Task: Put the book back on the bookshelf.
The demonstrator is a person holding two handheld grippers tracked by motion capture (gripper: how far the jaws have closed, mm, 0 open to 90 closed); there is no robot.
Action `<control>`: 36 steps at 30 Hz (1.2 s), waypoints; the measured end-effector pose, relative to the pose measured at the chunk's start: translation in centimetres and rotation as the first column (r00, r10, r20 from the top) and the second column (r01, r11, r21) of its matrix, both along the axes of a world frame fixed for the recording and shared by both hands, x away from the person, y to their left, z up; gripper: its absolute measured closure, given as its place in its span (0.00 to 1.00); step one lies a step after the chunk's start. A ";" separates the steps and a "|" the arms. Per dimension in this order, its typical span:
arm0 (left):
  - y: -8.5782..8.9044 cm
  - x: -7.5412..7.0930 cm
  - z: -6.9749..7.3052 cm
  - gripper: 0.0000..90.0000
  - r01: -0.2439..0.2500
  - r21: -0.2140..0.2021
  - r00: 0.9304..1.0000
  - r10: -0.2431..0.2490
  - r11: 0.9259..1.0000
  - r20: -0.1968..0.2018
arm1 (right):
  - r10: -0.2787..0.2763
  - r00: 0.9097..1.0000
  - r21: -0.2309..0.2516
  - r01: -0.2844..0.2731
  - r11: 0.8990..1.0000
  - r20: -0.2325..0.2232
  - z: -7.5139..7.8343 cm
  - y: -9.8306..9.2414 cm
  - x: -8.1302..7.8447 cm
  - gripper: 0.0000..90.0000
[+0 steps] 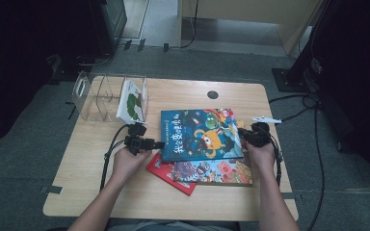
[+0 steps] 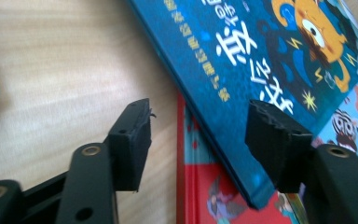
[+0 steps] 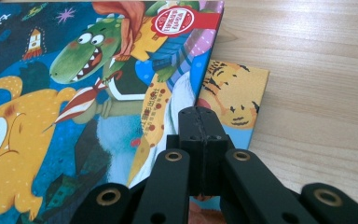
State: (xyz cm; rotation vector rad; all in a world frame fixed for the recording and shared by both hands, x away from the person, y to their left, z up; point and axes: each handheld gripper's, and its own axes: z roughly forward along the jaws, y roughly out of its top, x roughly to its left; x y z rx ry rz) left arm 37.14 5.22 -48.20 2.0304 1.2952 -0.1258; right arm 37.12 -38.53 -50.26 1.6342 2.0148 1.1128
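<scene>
Wooden table (image 1: 125,192) — left claw (image 2: 198,140) agape beside blue book (image 1: 200,134), right claw (image 3: 204,126) closed.

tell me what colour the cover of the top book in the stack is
Mostly deep blue, with an orange monster and a green dinosaur; the top book shows best in the high view.

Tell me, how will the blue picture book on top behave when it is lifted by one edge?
The blue picture book looks hardcover and flat, so probably stiff. Its glossy cover may slip between the tongs. It lies on two other books, so lifting could shift them.
</scene>
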 end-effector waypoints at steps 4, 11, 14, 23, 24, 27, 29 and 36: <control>-0.6 0.5 0.0 0.43 -0.010 0.002 1.000 0.010 1.000 -0.006 | 0.004 1.000 -0.012 -0.004 1.000 0.001 0.0 0.1 0.2 1.00; -1.6 1.5 0.1 0.44 -0.032 0.028 0.999 0.033 0.999 -0.029 | 0.011 1.000 -0.016 -0.011 1.000 0.001 0.1 0.0 0.3 1.00; -2.0 2.0 0.2 0.44 -0.035 0.028 0.998 0.036 0.999 -0.042 | 0.013 1.000 -0.017 -0.013 1.000 0.002 0.1 0.0 0.3 1.00; -2.6 2.9 -0.4 0.40 -0.047 0.055 0.996 0.052 0.997 -0.078 | 0.017 1.000 -0.020 -0.017 1.000 0.004 0.0 0.0 0.3 1.00; -2.6 3.0 -0.5 0.40 -0.047 0.061 0.995 0.052 0.997 -0.083 | 0.021 1.000 -0.023 -0.020 1.000 0.005 0.1 0.0 0.3 1.00; -2.6 3.2 -0.7 0.40 -0.053 0.049 0.994 0.058 0.997 -0.096 | 0.031 1.000 -0.031 -0.031 0.999 -0.005 0.2 0.0 0.1 1.00; -2.7 3.3 -0.8 0.40 -0.050 0.041 0.993 0.054 0.998 -0.103 | 0.048 0.999 -0.042 -0.048 0.998 -0.013 0.3 0.0 -0.1 1.00; -3.2 3.5 -1.0 0.42 -0.030 0.004 0.988 0.030 1.000 -0.150 | 0.058 0.998 -0.026 -0.058 0.998 -0.017 0.2 -0.2 -0.2 1.00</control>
